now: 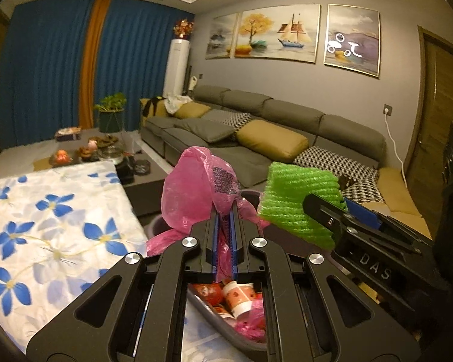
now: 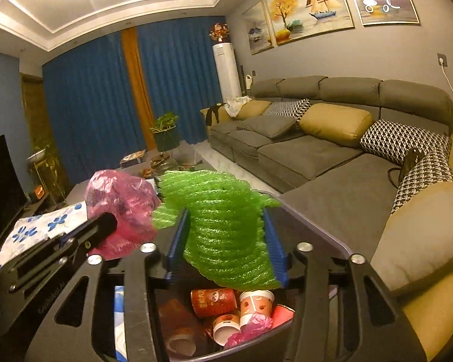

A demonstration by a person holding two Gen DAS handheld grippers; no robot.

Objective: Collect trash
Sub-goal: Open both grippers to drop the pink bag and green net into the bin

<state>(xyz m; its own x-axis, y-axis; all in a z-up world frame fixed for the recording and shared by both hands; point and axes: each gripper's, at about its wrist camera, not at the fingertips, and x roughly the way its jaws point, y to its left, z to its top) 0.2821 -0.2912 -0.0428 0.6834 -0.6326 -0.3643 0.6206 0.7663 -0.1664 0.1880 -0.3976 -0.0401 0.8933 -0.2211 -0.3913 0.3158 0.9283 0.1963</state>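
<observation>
The left gripper had its fingers pressed nearly together on a crumpled pink plastic bag, which bulged up above the fingertips and hung over a dark trash bin. From the right wrist view the same pink bag showed at the left, pinched at the end of the left gripper that reached in from that side. The right gripper had its blue-padded fingers spread apart with a piece of green foam netting between them; the netting filled most of the gap and lay against both pads, but whether they pressed on it could not be told. In the left wrist view that green netting stood just beside the pink bag, with the right gripper coming in from the right. Both pieces were held above the bin, whose inside already held a red can, several paper cups and a scrap of pink plastic. To the left of the bin lay a white cloth with blue flowers over the tabletop. Behind stood a grey sectional sofa with mustard and houndstooth cushions, blue curtains, and three framed paintings on the wall.
</observation>
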